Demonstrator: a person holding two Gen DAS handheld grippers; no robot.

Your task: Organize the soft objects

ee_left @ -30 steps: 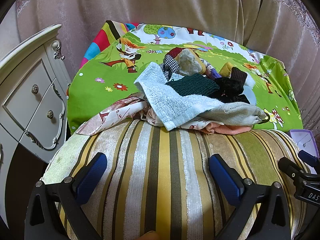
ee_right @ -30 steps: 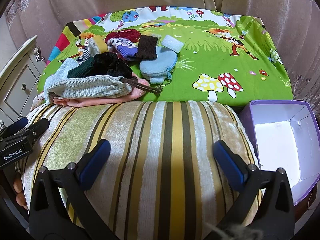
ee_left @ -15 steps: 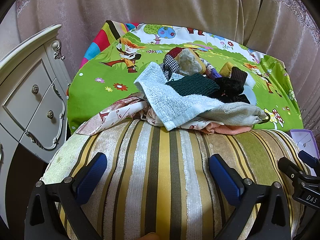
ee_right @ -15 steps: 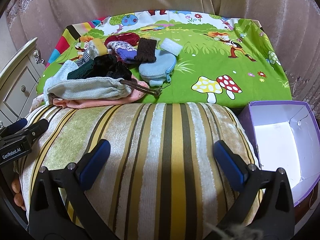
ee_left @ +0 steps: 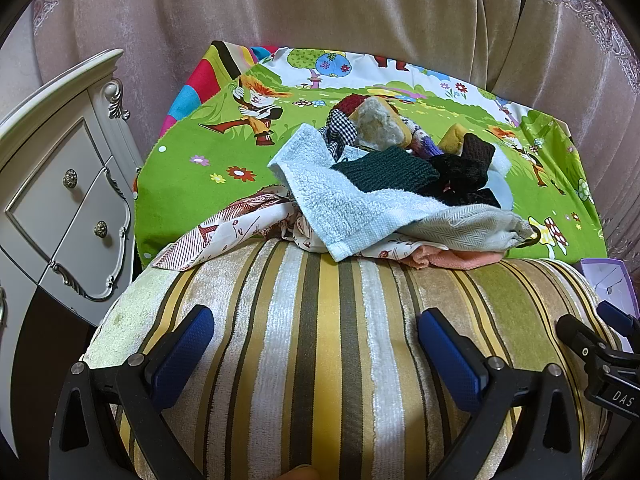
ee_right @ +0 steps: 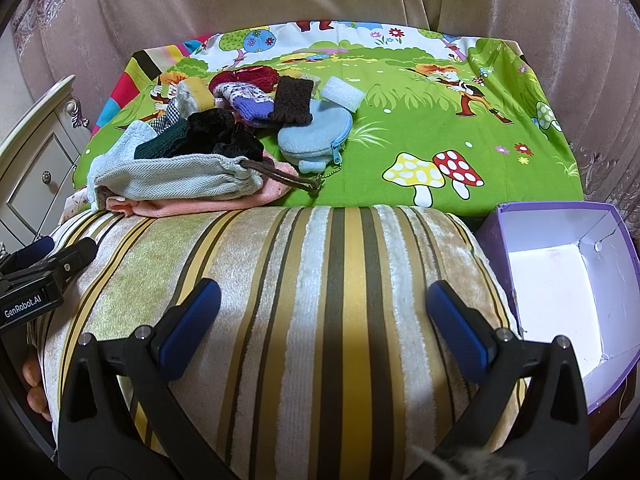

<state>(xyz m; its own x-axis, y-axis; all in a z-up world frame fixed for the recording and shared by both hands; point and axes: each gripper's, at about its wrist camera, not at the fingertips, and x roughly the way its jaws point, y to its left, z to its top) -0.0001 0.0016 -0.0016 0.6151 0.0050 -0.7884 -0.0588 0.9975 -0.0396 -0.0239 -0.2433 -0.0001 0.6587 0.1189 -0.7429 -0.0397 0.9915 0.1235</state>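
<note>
The striped cushion [ee_right: 320,320] fills the near half of both views and hides the front edge of the table [ee_right: 460,132] and the lower part of the heap of soft things [ee_left: 392,196] ahead of the hand-held grippers. The purple box [ee_right: 560,292], to the right of the right hand-held gripper [ee_right: 324,320], is cut off at the frame edge; in the left view only a corner of it shows. The white drawer cabinet [ee_left: 60,200] to the left is also partly cut off. In the heap, a pale blue towel [ee_left: 340,204], a grey drawstring pouch [ee_right: 176,182] and a blue zip purse [ee_right: 316,136] can be made out; the things under them are hard to tell apart.

Both hand-held grippers hover low over the cushion, pointing at the heap, jaws spread wide and holding nothing. The left hand-held gripper [ee_left: 316,344] sits just left of the right one.

Since a second ago, the right view has tilted down slightly; the left is unchanged.
</note>
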